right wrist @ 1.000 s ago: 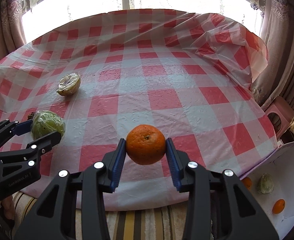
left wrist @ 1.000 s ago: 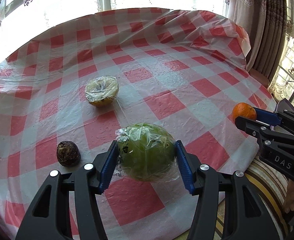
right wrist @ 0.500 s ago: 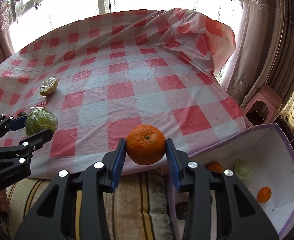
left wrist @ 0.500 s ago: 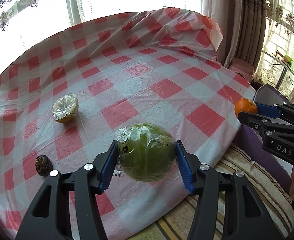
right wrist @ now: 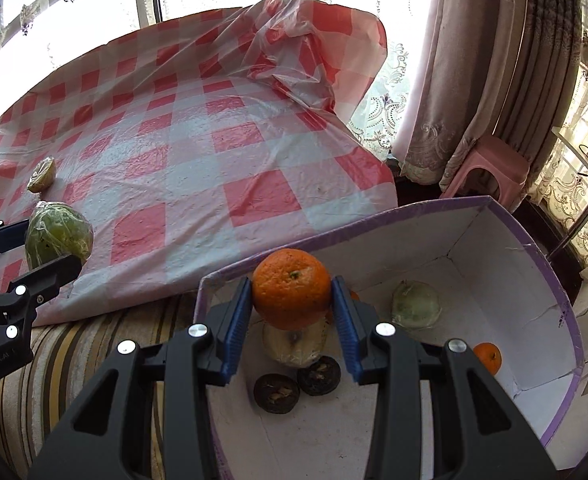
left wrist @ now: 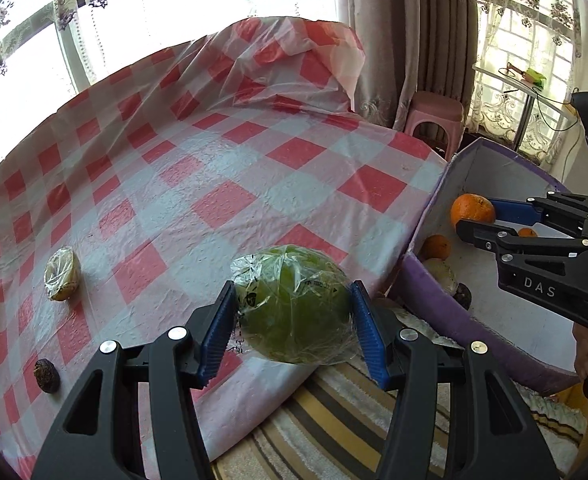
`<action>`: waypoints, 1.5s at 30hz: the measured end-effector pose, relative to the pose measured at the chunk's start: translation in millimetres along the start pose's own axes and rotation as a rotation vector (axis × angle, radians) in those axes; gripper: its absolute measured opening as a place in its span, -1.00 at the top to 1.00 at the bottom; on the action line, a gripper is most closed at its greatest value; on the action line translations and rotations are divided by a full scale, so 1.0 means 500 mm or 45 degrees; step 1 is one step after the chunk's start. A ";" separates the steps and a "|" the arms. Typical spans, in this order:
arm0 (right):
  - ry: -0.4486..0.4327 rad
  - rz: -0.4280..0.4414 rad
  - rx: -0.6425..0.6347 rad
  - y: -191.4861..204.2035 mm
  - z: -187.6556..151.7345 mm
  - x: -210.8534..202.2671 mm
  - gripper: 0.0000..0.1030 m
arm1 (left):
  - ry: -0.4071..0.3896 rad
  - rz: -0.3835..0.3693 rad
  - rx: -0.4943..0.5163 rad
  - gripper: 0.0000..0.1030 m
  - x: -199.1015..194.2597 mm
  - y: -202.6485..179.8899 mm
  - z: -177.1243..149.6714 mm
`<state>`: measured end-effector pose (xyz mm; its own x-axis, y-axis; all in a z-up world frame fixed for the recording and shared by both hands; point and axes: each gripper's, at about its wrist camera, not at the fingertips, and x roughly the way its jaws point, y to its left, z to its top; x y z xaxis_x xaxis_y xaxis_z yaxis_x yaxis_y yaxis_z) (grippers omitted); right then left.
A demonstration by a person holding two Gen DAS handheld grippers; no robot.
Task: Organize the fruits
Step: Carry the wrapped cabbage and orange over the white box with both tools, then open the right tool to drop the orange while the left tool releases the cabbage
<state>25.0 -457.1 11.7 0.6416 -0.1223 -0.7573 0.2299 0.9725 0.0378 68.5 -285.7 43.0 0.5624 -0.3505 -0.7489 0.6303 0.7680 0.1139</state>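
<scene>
My left gripper (left wrist: pixel 293 322) is shut on a green fruit wrapped in clear plastic (left wrist: pixel 291 304), held over the near edge of the checked table (left wrist: pixel 221 184); it also shows in the right wrist view (right wrist: pixel 57 236). My right gripper (right wrist: pixel 291 310) is shut on an orange (right wrist: pixel 291 288), held over the near left corner of the purple-rimmed white box (right wrist: pixel 534 240); the orange also shows in the left wrist view (left wrist: pixel 472 210). A wrapped yellowish fruit (left wrist: pixel 61 276) and a dark wrinkled fruit (left wrist: pixel 46 376) lie on the table.
The box (left wrist: pixel 426 284) stands to the right of the table and holds small oranges (right wrist: pixel 487 356), a pale wrapped fruit (right wrist: pixel 416 304), another pale fruit (right wrist: pixel 294 344) and two dark fruits (right wrist: pixel 318 376). A striped couch (right wrist: pixel 93 344) lies below. A pink stool (right wrist: pixel 490 168) stands by the curtains.
Both grippers have swung right with their fruits. The right gripper with the orange moved from beside the table edge to over the box. The left gripper's green fruit now hangs over the table's edge.
</scene>
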 end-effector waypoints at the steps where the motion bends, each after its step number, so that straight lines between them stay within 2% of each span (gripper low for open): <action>1: 0.002 -0.007 0.006 -0.009 -0.002 0.000 0.21 | 0.002 -0.007 0.015 -0.05 0.002 -0.012 0.004; 11: 0.071 -0.107 0.069 -0.111 -0.032 0.025 0.21 | 0.009 -0.109 0.173 -0.05 0.028 -0.139 0.039; 24: 0.153 -0.204 0.076 -0.196 -0.043 0.052 0.21 | 0.097 -0.262 0.430 -0.06 0.081 -0.307 0.029; 29: 0.198 -0.233 0.033 -0.212 -0.051 0.067 0.21 | 0.159 -0.313 0.466 -0.06 0.104 -0.336 0.024; 34: 0.252 -0.256 -0.055 -0.211 -0.051 0.086 0.21 | 0.237 -0.375 0.438 -0.06 0.129 -0.351 0.022; 39: 0.374 -0.268 -0.165 -0.207 -0.060 0.126 0.21 | 0.305 -0.392 0.452 -0.06 0.152 -0.368 0.015; 45: 0.468 -0.254 -0.191 -0.212 -0.063 0.164 0.21 | 0.354 -0.368 0.559 -0.06 0.169 -0.407 -0.003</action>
<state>30.2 -564.2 -75.1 0.2865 -0.2584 -0.9226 0.1970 0.9583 -0.2072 -12.8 -470.6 -44.6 0.2112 -0.3133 -0.9259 0.9326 0.3482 0.0949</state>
